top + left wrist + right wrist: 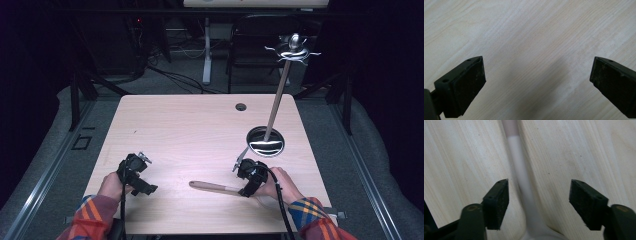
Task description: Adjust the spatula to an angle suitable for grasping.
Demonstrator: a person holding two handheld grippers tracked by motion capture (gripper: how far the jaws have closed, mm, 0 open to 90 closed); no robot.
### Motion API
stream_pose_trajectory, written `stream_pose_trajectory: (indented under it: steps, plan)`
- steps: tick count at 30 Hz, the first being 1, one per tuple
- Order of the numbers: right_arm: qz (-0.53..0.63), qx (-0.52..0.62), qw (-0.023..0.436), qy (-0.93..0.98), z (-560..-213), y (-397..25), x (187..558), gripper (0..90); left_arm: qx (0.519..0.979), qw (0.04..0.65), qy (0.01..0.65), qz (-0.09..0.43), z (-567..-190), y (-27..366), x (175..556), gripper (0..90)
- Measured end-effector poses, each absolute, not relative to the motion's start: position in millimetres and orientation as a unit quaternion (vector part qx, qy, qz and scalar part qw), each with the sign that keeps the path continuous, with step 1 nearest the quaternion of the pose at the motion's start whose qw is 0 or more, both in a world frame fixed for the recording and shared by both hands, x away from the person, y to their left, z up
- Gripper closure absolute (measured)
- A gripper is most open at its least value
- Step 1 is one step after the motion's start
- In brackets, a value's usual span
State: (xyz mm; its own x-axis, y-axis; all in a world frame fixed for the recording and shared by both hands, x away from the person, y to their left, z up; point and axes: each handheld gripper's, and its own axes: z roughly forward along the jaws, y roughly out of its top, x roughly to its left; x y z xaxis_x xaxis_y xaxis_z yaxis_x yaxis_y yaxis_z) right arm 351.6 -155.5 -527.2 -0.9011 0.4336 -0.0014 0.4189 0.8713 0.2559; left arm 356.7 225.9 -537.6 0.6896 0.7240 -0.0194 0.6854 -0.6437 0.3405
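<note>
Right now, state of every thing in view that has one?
left gripper: jaws open, over bare table, holding nothing
right gripper: jaws open, astride the utensil, not touching it
utensil: lying flat on the table, wooden handle toward the left gripper
rack: upright on its round base, one spoon at its top

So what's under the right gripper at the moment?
Under the right gripper, between its open jaws, a utensil handle lies flat on the wooden table. Its brown end sticks out toward the left gripper. The utensil's head is hidden beneath gripper and hand.
</note>
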Motion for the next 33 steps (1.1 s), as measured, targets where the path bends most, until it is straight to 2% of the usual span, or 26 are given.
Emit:
stream_pose_trajectory:
  steps: [2, 5, 10, 13, 16, 33]
  plan:
    - [0.132, 0.224, 0.023, 0.965, -528.9, -154.8, 350.6, 37.2, 0.905, 0.162, 0.39, 0.059, -537.7, 225.2, 356.9, 0.0]
    - [0.12, 0.213, 0.022, 0.969, -530.2, -152.2, 349.9, 44.9, 0.906, 0.16, 0.387, 0.058, -537.7, 225.3, 357.6, 0.0]
    - [0.115, 0.207, 0.02, 0.971, -533.0, -149.0, 349.2, 50.0, 0.906, 0.159, 0.388, 0.058, -538.0, 225.6, 357.8, 0.0]
    - [0.109, 0.201, 0.02, 0.973, -534.2, -146.8, 347.8, 57.9, 0.906, 0.159, 0.387, 0.058, -537.9, 225.4, 357.8, 0.0]
    - [0.105, 0.198, 0.019, 0.974, -534.8, -145.9, 347.3, 62.1, 0.906, 0.158, 0.389, 0.058, -538.0, 225.6, 357.6, 0.0]
    - [0.094, 0.177, 0.031, 0.979, -539.0, -136.9, 343.0, 72.8, 0.907, 0.154, 0.388, 0.059, -537.8, 225.3, 357.4, 0.0]
